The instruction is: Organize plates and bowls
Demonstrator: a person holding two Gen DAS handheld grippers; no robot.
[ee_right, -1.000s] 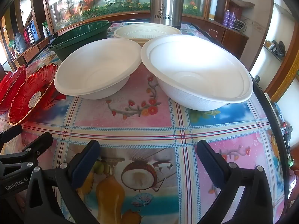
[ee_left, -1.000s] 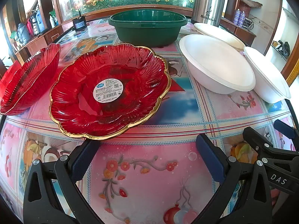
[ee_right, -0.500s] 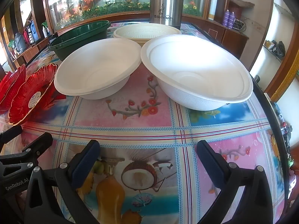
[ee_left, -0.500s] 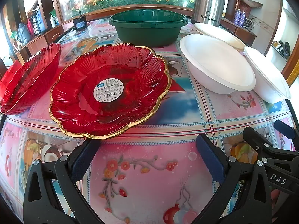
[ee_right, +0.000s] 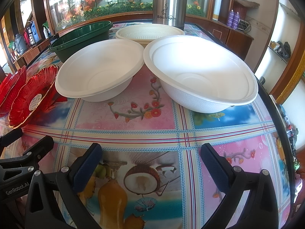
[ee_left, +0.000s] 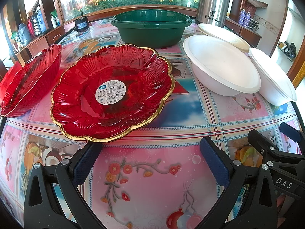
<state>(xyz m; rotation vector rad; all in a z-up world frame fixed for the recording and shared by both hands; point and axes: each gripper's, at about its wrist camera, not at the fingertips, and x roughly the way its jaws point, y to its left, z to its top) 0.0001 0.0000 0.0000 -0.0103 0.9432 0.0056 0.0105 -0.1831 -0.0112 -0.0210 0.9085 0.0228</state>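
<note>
A red scalloped plate with a gold rim (ee_left: 112, 93) lies on the table just ahead of my left gripper (ee_left: 150, 158), which is open and empty. A second red plate (ee_left: 28, 80) lies to its left. Two white bowls (ee_right: 99, 74) (ee_right: 200, 76) sit side by side ahead of my right gripper (ee_right: 150, 160), which is open and empty. A cream patterned bowl (ee_right: 148, 34) sits behind them. The white bowls also show in the left wrist view (ee_left: 221, 64). The right gripper shows at the left wrist view's right edge (ee_left: 276, 152).
A dark green basin (ee_left: 150, 28) stands at the back of the table. A steel thermos (ee_right: 169, 2) stands behind the cream bowl. The table has a patterned glossy cloth (ee_right: 152, 133); its right edge (ee_right: 276, 114) is near the right white bowl.
</note>
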